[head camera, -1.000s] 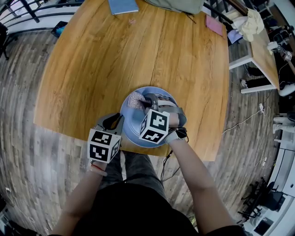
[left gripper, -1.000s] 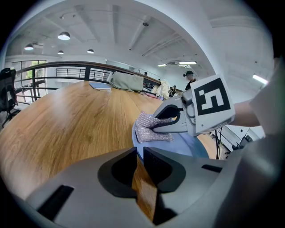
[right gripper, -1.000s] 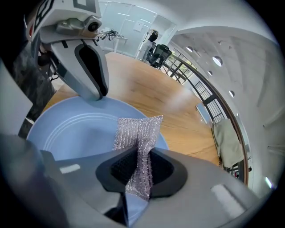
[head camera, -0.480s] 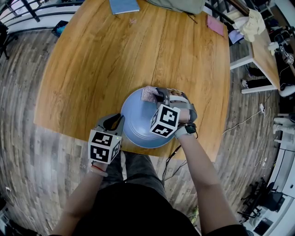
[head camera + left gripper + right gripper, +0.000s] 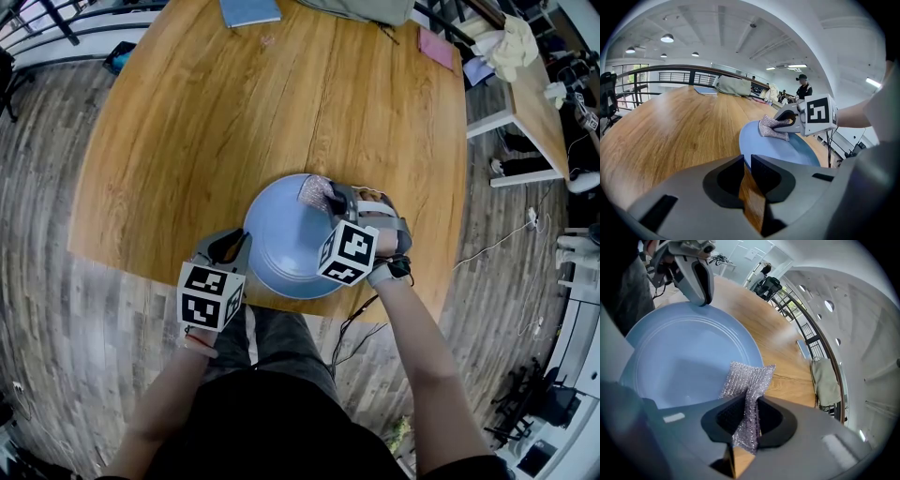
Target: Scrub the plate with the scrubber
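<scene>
A light blue plate point(image 5: 286, 246) lies near the front edge of the wooden table point(image 5: 187, 141). My right gripper point(image 5: 330, 200) is shut on a silvery mesh scrubber point(image 5: 315, 193) and presses it on the plate's far right rim. In the right gripper view the scrubber point(image 5: 747, 380) hangs out between the jaws of the right gripper point(image 5: 749, 406) onto the plate point(image 5: 679, 357), partly over its edge. My left gripper point(image 5: 242, 247) pinches the plate's near left rim. In the left gripper view the left gripper point(image 5: 746, 161) stands at a narrow gap by the plate point(image 5: 787, 151).
A blue notebook point(image 5: 250, 11), a grey bag point(image 5: 361, 9) and a pink item point(image 5: 435, 49) lie at the table's far edge. A second table point(image 5: 534, 108) with a crumpled cloth point(image 5: 511, 47) stands to the right. Cables trail on the floor point(image 5: 506, 244).
My right gripper has dragged the scrubber rightward along the plate's far side, from the upper left part to the far right rim. The left gripper and plate have stayed put.
</scene>
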A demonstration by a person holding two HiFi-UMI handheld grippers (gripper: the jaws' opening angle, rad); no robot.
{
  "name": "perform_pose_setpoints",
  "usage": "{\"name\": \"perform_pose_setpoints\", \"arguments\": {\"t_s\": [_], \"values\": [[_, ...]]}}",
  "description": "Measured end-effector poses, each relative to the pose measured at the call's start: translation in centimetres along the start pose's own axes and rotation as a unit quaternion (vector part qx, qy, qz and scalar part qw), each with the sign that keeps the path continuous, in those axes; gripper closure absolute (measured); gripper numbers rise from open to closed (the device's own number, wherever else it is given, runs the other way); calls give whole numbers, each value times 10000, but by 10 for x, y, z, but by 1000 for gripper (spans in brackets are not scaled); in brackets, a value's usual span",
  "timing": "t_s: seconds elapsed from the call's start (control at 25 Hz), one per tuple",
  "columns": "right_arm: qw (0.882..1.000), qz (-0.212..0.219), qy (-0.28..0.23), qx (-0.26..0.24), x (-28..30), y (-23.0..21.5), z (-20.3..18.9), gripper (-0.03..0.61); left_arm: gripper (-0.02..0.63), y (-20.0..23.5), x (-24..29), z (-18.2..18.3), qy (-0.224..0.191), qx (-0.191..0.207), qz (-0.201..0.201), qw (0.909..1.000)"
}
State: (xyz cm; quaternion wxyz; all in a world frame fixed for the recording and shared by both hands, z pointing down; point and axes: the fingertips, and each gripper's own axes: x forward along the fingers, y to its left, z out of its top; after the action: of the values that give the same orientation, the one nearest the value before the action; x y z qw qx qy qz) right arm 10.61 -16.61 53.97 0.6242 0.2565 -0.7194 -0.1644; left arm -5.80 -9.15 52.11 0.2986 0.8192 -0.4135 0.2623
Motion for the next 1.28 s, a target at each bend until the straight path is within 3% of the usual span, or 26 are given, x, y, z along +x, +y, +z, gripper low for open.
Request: {"name": "perform_pose_setpoints", "arguments": {"t_s": [0.72,1.28], "values": [[9999,68,94,33,-33,38,-18,512,569,1,0,1,-55,-4,78,10000],[9985,404,93,-343,-58,83,6,512,571,2,-2,1,-75,-8,134,9999]]}}
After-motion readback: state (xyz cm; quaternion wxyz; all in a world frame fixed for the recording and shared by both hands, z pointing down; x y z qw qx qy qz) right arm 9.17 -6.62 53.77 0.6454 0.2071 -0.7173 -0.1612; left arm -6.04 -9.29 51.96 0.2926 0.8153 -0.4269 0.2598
